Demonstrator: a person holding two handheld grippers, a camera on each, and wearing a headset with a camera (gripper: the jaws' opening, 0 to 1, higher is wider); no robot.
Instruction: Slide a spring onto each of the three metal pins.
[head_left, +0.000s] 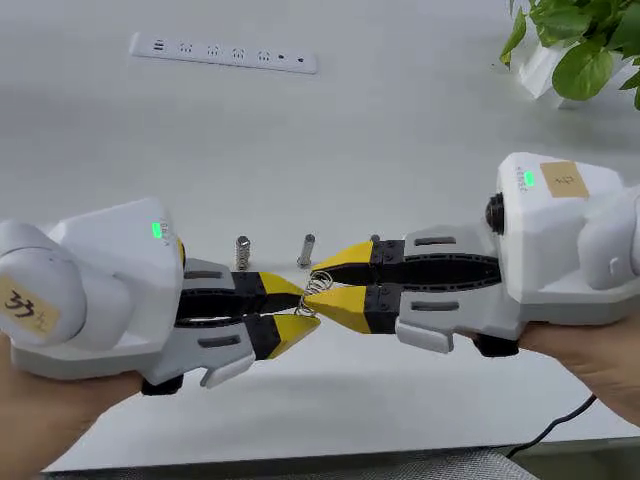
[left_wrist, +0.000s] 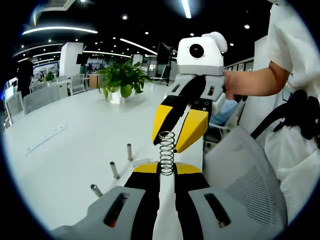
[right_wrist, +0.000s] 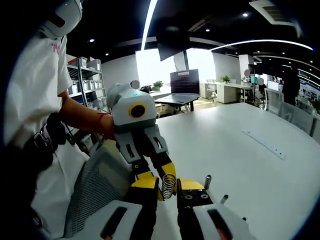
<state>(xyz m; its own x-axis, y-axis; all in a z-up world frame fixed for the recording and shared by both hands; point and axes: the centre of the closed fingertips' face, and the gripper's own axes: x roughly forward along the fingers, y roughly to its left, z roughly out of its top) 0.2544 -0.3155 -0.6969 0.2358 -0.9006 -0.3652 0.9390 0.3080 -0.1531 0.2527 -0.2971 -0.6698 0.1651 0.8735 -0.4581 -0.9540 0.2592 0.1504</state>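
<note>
The left gripper (head_left: 308, 307) is clamped on one end of the spring (head_left: 315, 288), just below the middle of the head view. The right gripper (head_left: 316, 286) comes in from the right edge, its jaws narrowly apart on either side of the spring's other end; whether they press it I cannot tell. Just above the tips, three pins (head_left: 242, 252) stand upright in a row on the white surface (head_left: 350, 130), the rightmost half hidden. A power strip (head_left: 222, 52) lies at upper left and a plant (head_left: 585, 40) stands at upper right.
</note>
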